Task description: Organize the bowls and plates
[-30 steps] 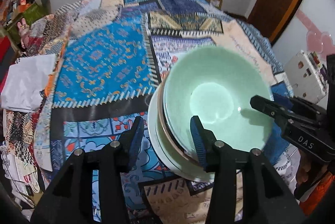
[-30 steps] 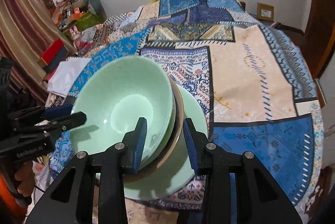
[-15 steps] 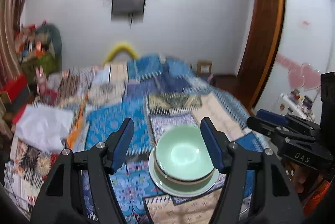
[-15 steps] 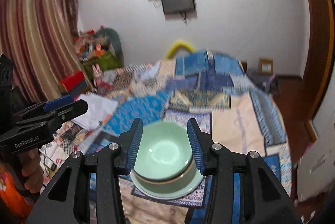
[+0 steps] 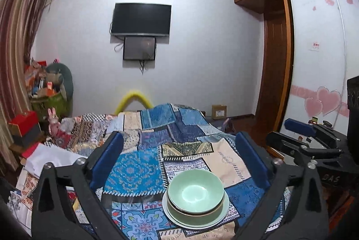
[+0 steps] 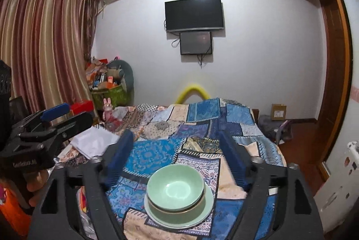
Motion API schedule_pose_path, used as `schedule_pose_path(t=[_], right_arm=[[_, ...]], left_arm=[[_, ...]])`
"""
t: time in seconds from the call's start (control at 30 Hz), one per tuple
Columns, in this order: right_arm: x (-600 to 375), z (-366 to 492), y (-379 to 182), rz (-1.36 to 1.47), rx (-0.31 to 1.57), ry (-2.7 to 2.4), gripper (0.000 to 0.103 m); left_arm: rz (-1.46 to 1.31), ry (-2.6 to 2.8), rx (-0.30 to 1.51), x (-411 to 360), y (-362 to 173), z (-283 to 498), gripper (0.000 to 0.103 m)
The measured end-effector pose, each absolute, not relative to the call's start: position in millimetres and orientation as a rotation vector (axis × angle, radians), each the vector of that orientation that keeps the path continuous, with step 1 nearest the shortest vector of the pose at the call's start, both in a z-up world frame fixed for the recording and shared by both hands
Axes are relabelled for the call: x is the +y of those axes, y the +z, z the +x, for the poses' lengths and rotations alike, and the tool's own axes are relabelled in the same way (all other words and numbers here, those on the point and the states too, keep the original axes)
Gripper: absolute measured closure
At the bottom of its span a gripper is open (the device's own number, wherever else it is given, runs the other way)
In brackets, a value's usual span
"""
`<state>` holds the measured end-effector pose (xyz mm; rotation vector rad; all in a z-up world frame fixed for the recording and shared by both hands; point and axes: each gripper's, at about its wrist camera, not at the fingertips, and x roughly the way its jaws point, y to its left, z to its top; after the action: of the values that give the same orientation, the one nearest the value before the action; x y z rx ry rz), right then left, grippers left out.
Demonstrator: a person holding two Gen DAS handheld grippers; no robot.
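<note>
Two green bowls [image 5: 195,194] are sitting nested on a green plate [image 5: 221,216], resting on the patchwork bedspread [image 5: 134,170]; the left gripper [image 5: 179,161] and right gripper [image 6: 178,160] are opening wide above, gripping nothing; stacking is looking finished, so next is calling only for checking for stray dishes.

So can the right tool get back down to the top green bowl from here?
Probably yes: the right tool is opening, nothing between its fingers, and the top green bowl sits uncovered on the stack ahead.
</note>
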<state>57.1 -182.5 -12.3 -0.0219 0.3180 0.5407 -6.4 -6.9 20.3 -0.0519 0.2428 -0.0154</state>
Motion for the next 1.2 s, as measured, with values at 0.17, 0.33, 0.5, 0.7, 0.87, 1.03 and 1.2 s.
schedule_pose_path(t=[0.17, 0.33, 0.5, 0.7, 0.87, 1.03, 1.2], right_arm=[[-185.0, 52.2, -9.3, -0.001, 0.276, 0.511, 0.002], [-187.8, 46.7, -7.0, 0.008, 0.254, 0.497, 0.0], [-187.4, 48.0, -8.8, 0.009, 0.259, 0.497, 0.0], [-188.1, 47.7, -10.7, 0.013, 0.264, 0.499, 0.0], [-190.0, 47.8, -13.1, 0.017, 0.269, 0.501, 0.0], [-189.7, 48.6, -14.4, 0.018, 0.271, 0.502, 0.0], [-189.6, 48.9, -14.2, 0.018, 0.272, 0.504, 0.0]], left_arm=[[-0.058, -0.013, 0.244, -9.1, 18.9, -8.2, 0.0], [-0.076, -0.012, 0.25, -5.7, 17.0, -7.5, 0.0], [-0.087, -0.016, 0.252, -4.3, 16.2, -7.5, 0.0], [-0.089, -0.019, 0.257, -3.4, 14.3, -4.6, 0.0], [-0.092, -0.025, 0.263, -3.7, 12.8, -3.6, 0.0], [-0.092, -0.026, 0.264, -4.5, 12.7, -3.3, 0.0], [-0.093, -0.026, 0.268, -3.9, 11.8, -1.9, 0.0]])
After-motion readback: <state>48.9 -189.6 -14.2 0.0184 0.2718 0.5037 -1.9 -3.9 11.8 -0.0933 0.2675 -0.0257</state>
